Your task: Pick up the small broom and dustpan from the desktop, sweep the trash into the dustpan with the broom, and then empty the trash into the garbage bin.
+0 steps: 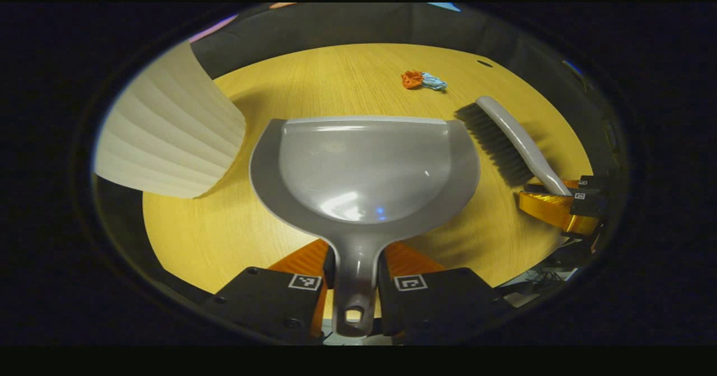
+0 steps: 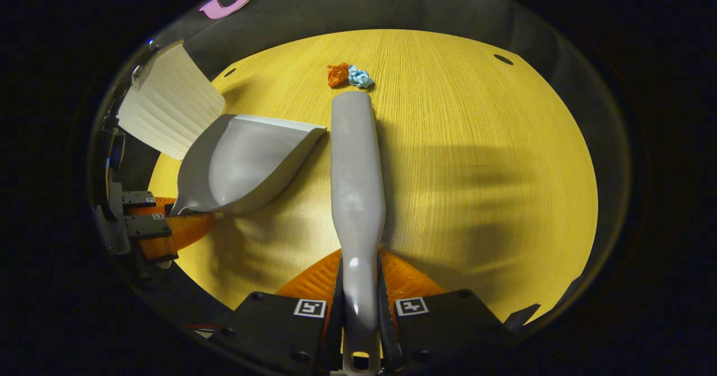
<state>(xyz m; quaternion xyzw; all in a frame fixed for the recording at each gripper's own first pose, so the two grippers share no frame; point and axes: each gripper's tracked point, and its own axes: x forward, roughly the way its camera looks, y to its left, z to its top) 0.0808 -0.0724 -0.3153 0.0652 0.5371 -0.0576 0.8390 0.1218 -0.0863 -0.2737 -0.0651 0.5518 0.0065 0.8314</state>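
Note:
In the left gripper view a grey dustpan (image 1: pixel 364 168) sits on the wooden desktop (image 1: pixel 347 79), and my left gripper (image 1: pixel 354 272) is shut on its handle. Far ahead lies the trash: an orange scrap (image 1: pixel 411 78) touching a blue scrap (image 1: pixel 434 82). To the right, the small broom (image 1: pixel 507 140) with dark bristles is held by my right gripper (image 1: pixel 566 194). In the right gripper view my right gripper (image 2: pixel 359 289) is shut on the broom's handle (image 2: pixel 356 185), whose far end points toward the orange scrap (image 2: pixel 337 74) and blue scrap (image 2: pixel 360 77). The dustpan (image 2: pixel 243 163) and left gripper (image 2: pixel 162 219) lie to the left.
A white ribbed garbage bin (image 1: pixel 168 129) stands at the left of the desk, close beside the dustpan; the right gripper view has the bin (image 2: pixel 168 104) at the far left. Small dark holes (image 2: pixel 502 59) mark the desktop near its far edge.

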